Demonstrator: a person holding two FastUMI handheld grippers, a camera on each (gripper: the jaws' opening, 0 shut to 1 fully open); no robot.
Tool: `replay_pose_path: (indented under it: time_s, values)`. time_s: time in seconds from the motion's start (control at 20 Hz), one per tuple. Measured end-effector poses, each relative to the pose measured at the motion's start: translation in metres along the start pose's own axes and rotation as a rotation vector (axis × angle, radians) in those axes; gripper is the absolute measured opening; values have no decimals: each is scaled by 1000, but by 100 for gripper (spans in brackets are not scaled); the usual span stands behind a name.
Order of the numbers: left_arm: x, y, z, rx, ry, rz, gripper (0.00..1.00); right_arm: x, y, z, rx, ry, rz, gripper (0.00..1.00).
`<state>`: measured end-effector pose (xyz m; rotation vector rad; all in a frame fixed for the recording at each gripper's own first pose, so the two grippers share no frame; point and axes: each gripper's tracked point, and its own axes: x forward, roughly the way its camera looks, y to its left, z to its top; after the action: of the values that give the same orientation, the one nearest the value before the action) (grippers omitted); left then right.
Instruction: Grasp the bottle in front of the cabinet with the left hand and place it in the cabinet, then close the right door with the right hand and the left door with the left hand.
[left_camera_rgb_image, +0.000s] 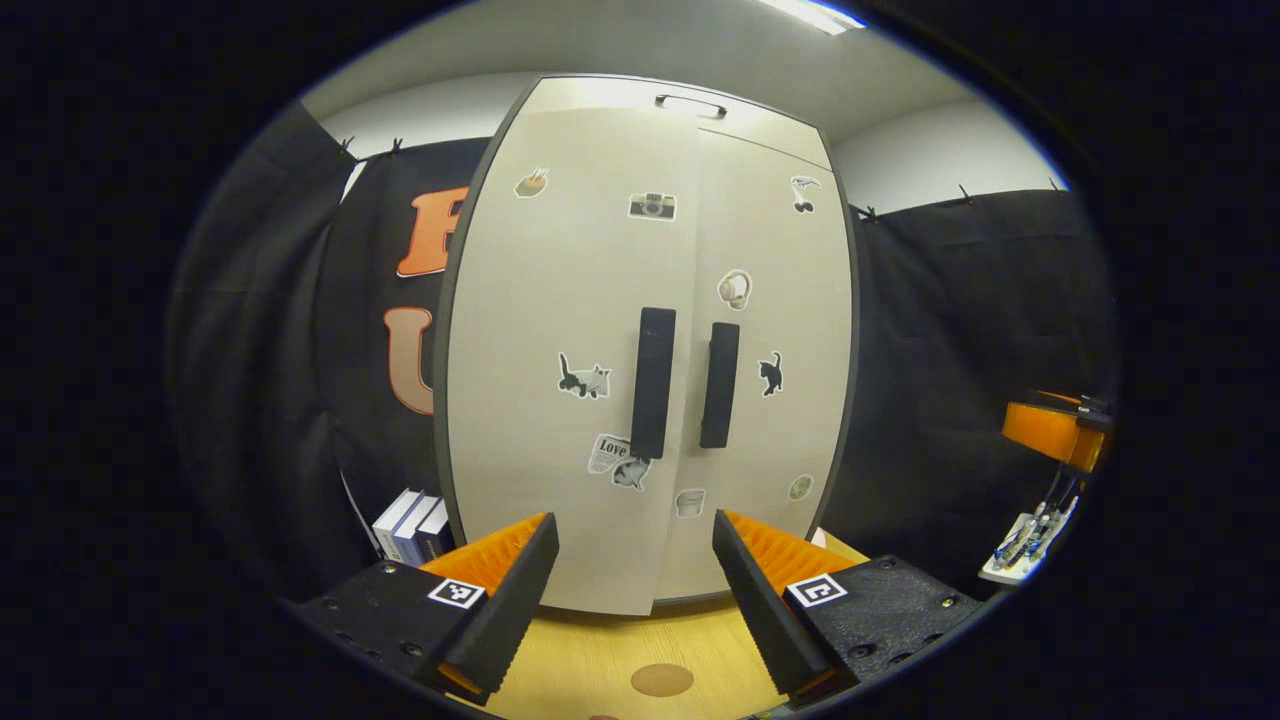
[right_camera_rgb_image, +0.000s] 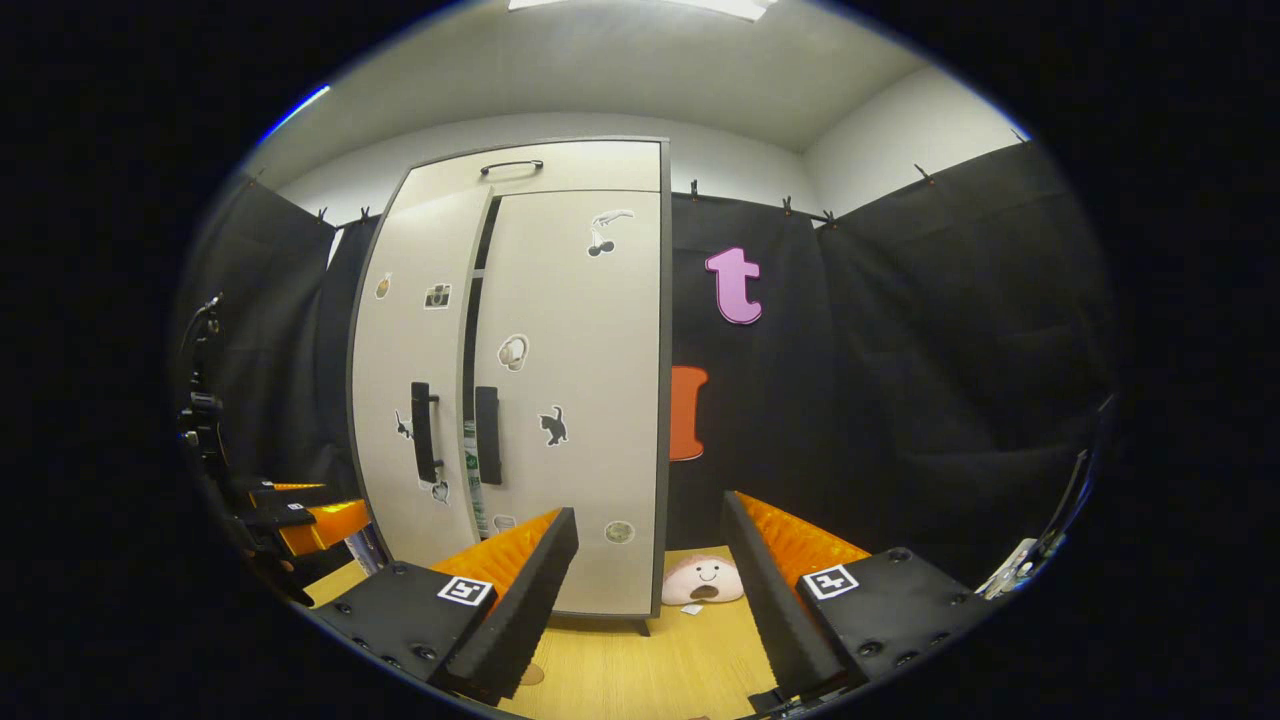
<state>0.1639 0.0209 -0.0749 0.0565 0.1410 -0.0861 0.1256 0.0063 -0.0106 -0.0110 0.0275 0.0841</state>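
The pale cabinet (left_camera_rgb_image: 560, 300) stands straight ahead in the left gripper view, stickers on both doors. Its left door (left_camera_rgb_image: 540, 420) is a crack ajar and its right door (left_camera_rgb_image: 775, 300) lies flush. My left gripper (left_camera_rgb_image: 635, 600) is open and empty, a short way in front of the two dark handles (left_camera_rgb_image: 653, 380). In the right gripper view a dark gap runs between the doors, and a sliver of a labelled bottle (right_camera_rgb_image: 472, 470) shows through it. My right gripper (right_camera_rgb_image: 650, 600) is open and empty, off the cabinet's right corner. The left gripper (right_camera_rgb_image: 300, 520) shows at the far left.
The cabinet stands on a light wooden table (left_camera_rgb_image: 600, 660) with a brown round mark (left_camera_rgb_image: 661, 680). Books (left_camera_rgb_image: 410, 525) lean beside the cabinet's left side. A plush toy (right_camera_rgb_image: 703, 580) lies by its right corner. A white tray of tools (left_camera_rgb_image: 1025, 545) sits far right.
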Motion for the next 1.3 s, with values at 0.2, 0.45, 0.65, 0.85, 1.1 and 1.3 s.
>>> replay_pose_path:
  time_s: [0.2,0.45,0.65,0.85,1.1,1.3]
  values:
    - [-9,2,22,5,-41,-2,93,-2,2,3,4,-6,9,96]
    - [-18,5,43,5,-80,5,95,-1,3,10,5,-23,12,96]
    - [-22,6,54,15,-98,5,95,1,5,10,3,-23,16,96]
    - [-22,8,59,20,-107,5,95,4,7,8,4,-20,19,96]
    - [-18,11,57,13,-99,14,97,8,7,7,7,-17,19,96]
    - [-16,14,56,8,-94,20,95,9,6,5,4,-13,16,97]
